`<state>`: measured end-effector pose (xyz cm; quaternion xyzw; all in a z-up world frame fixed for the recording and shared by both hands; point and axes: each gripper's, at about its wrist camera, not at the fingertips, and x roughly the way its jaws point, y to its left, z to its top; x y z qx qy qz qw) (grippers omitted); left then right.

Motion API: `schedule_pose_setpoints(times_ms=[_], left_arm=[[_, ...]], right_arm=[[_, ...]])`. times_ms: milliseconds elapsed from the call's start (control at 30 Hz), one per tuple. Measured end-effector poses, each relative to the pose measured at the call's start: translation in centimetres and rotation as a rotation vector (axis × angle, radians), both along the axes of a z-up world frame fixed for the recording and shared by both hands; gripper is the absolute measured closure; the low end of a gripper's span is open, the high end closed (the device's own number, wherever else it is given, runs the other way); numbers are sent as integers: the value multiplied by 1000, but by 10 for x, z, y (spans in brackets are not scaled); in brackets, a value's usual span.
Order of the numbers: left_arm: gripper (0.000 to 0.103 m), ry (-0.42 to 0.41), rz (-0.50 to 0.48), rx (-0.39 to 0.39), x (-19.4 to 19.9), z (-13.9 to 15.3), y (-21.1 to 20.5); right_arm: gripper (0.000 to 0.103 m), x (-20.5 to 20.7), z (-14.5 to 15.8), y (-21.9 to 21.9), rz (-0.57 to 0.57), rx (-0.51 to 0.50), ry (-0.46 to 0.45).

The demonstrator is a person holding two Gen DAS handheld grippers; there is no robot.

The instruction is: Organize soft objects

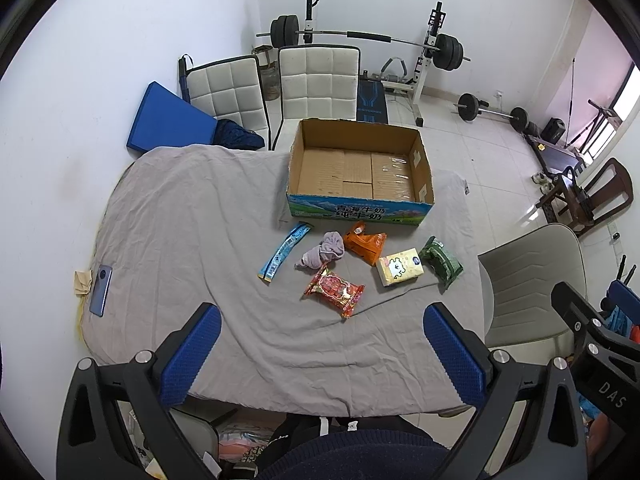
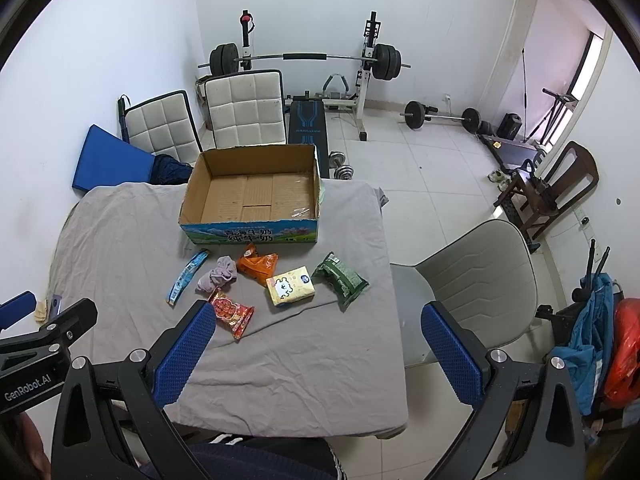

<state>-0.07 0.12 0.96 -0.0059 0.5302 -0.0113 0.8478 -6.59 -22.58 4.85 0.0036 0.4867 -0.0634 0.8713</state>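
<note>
Left wrist view: your cardboard box (image 1: 360, 168) sits empty on the grey cloth (image 1: 180, 220); nothing is sorted yet.
Soft items: blue stick pack (image 1: 283, 251), lilac cloth (image 1: 325, 250), orange packet (image 1: 365, 241), red packet (image 1: 334, 289), tissue pack (image 1: 399, 265) and green packet (image 1: 442, 261) all lie just in front of the box.
Left gripper (image 1: 322, 354): jaws spread, holding nothing.
Right gripper (image 2: 318, 354): likewise wide and empty.
Left to do: by my reading, every item.

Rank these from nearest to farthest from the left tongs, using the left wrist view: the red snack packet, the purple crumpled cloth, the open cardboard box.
From the left tongs, open and empty:
1. Red snack packet, just ahead on the grey sheet, slightly right of centre.
2. Purple crumpled cloth, beyond the packet, mid-table.
3. Open cardboard box, empty, at the table's far edge.
</note>
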Motion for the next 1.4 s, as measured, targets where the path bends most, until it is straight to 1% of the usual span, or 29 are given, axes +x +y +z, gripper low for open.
schedule_pose_setpoints(times_ms=[833,1133,1200,1300,1333,1400], left_arm=[[0,-14,-4,-2,-3,7,-1],[0,-6,-8,1,-3,5,-5],[0,-7,-2,1,-3,0,-6],[0,-8,20,-3,9,-11,-4],[0,-6,33,-3,16,-19,-2],[0,24,60,-8,30,-39,3]], right_arm=[[0,-3,6,5,5,4,-7],[0,-3,7,4,7,14,0],[0,-3,4,2,6,17,2],[0,6,-6,-6,-14,47,16],[0,12,-13,-10,-22,49,28],[0,30,-39,-23,-51,113,76]])
